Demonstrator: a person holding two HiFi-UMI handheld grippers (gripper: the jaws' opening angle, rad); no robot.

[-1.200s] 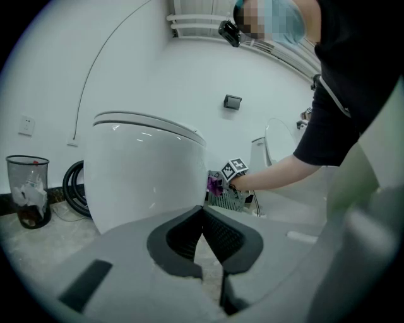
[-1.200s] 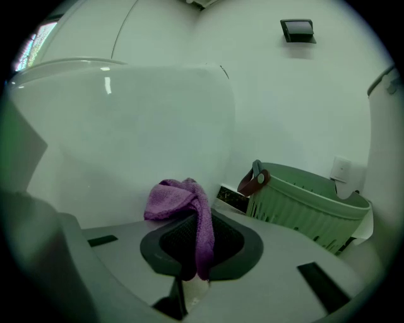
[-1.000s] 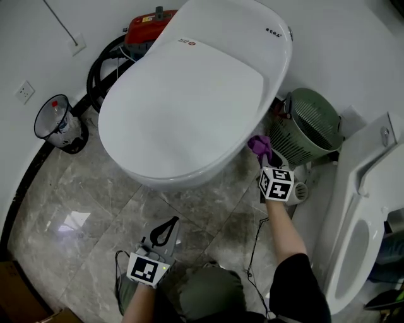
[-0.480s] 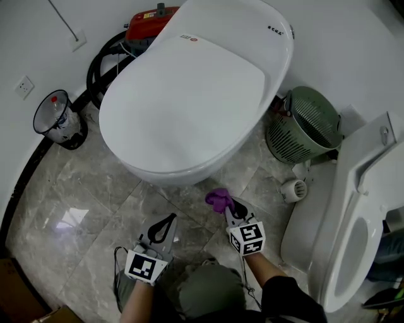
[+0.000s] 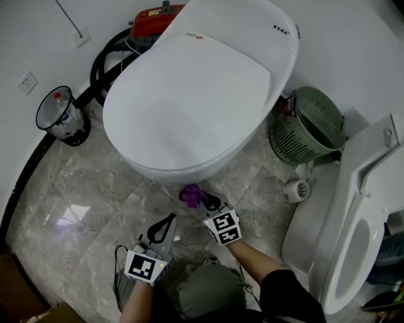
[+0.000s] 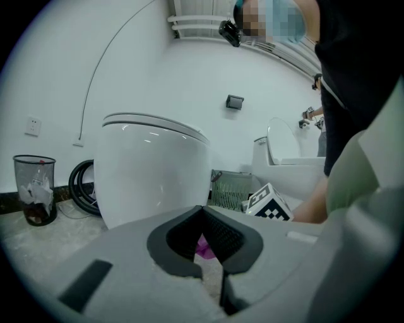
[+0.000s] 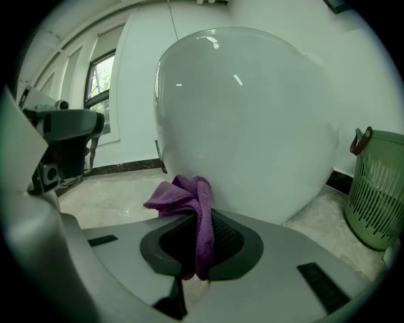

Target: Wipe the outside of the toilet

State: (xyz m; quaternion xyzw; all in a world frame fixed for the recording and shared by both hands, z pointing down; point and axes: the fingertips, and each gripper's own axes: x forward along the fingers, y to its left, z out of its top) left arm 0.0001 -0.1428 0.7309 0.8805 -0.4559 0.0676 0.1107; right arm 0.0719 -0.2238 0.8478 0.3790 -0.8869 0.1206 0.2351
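Observation:
A white toilet with its lid down fills the upper middle of the head view; its rounded front bowl looms in the right gripper view. My right gripper is shut on a purple cloth, held low at the front underside of the bowl. In the right gripper view the purple cloth bunches between the jaws, close against the bowl. My left gripper hangs shut and empty over the floor, left of the right one. From the left gripper view the toilet stands just ahead.
A green basket sits right of the toilet, and a second white toilet with its lid up stands at the far right. A wire waste bin and black hoses by a red machine lie at the left. The floor is marble tile.
My right gripper has swept with the purple cloth from the toilet's right side, near the green basket, round to the front of the bowl. The left gripper has stayed put.

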